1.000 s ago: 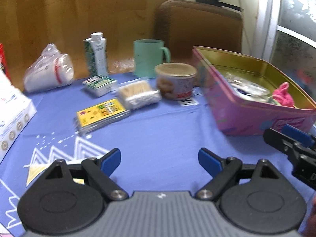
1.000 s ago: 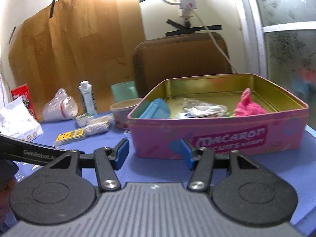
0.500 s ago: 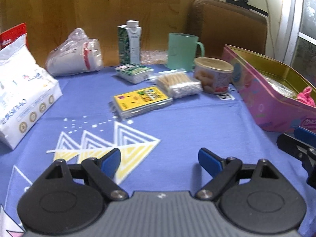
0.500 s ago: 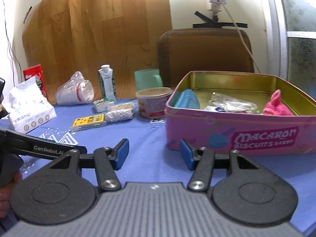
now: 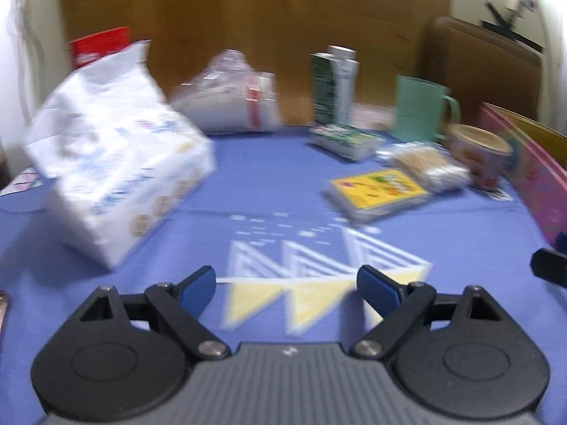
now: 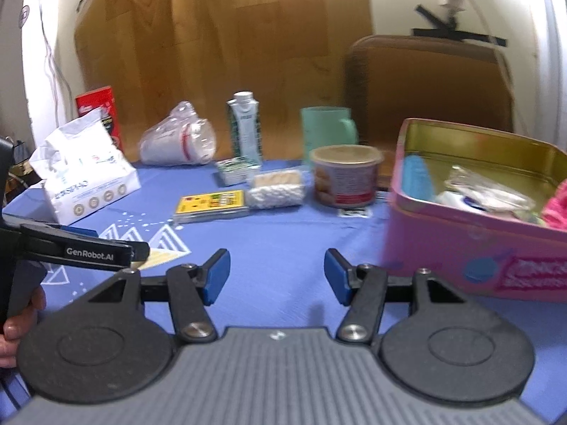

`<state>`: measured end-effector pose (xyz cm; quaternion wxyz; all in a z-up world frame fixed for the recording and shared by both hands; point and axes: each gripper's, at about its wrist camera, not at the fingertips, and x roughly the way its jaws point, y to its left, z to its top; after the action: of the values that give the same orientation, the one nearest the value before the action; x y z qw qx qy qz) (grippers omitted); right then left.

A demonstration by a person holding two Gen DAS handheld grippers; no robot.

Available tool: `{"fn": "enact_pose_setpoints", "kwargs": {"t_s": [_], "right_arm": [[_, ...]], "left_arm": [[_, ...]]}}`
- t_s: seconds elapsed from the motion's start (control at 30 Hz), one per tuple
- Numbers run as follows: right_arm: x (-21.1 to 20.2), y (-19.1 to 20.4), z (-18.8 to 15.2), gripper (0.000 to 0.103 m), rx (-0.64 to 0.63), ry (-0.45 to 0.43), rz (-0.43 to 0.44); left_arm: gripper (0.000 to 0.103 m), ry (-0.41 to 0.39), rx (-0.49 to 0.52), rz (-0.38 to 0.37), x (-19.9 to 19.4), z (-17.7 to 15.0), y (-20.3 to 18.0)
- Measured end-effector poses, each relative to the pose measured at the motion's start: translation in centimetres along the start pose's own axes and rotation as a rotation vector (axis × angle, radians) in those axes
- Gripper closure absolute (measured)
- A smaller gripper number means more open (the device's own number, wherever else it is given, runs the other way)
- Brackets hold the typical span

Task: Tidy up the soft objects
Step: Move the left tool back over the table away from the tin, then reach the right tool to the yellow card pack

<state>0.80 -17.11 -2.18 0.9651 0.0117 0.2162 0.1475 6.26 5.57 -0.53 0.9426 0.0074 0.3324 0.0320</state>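
- Left gripper (image 5: pixel 286 283), lower centre of the left wrist view: jaws wide apart and opening, nothing between the blue pads, only the blue tablecloth (image 5: pixel 248 191) with its triangle print beneath.
- Right gripper (image 6: pixel 276 276), lower centre of the right wrist view: jaws apart and opening, holding nothing.
- White tissue pack (image 5: pixel 117 163), left of the frame, tilted on the cloth; a red box (image 5: pixel 99 44) stands behind it.
- Bagged paper cups (image 5: pixel 230 102), upper centre, lying on their side.
- Green-and-white carton (image 5: pixel 335 86), upright, with a mint mug (image 5: pixel 420 108) to its right.
- Yellow packet (image 5: pixel 377 189) and cotton-swab pack (image 5: pixel 430 166), centre right, side by side.
- Pink biscuit tin (image 6: pixel 460 233), right edge, lid off, holding a pink soft item (image 6: pixel 558 205), a blue piece (image 6: pixel 416 177) and clear wrappers (image 6: pixel 485 191).
- Lidded snack tub (image 6: pixel 345 173), just left of the tin.
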Motion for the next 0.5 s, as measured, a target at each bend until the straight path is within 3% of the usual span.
{"fn": "enact_pose_setpoints", "kwargs": {"t_s": [0.07, 0.2, 0.3, 0.5], "right_arm": [[1.1, 0.6, 0.7, 0.04, -0.003, 0.012, 0.024], [4.0, 2.3, 2.6, 0.04, -0.029, 0.014, 0.077], [7.2, 4.2, 4.2, 0.04, -0.1, 0.025, 0.087], [14.8, 7.3, 6.5, 0.041, -0.164, 0.137, 0.097]], "left_arm": [[0.012, -0.002, -0.058, 0.01, 0.1, -0.2, 1.7], [0.011, -0.047, -0.161, -0.04, -0.4, -0.3, 3.6], [0.011, -0.071, -0.171, -0.045, -0.7, -0.3, 3.5], [0.011, -0.1, -0.158, -0.049, -1.1, -0.4, 3.1]]}}
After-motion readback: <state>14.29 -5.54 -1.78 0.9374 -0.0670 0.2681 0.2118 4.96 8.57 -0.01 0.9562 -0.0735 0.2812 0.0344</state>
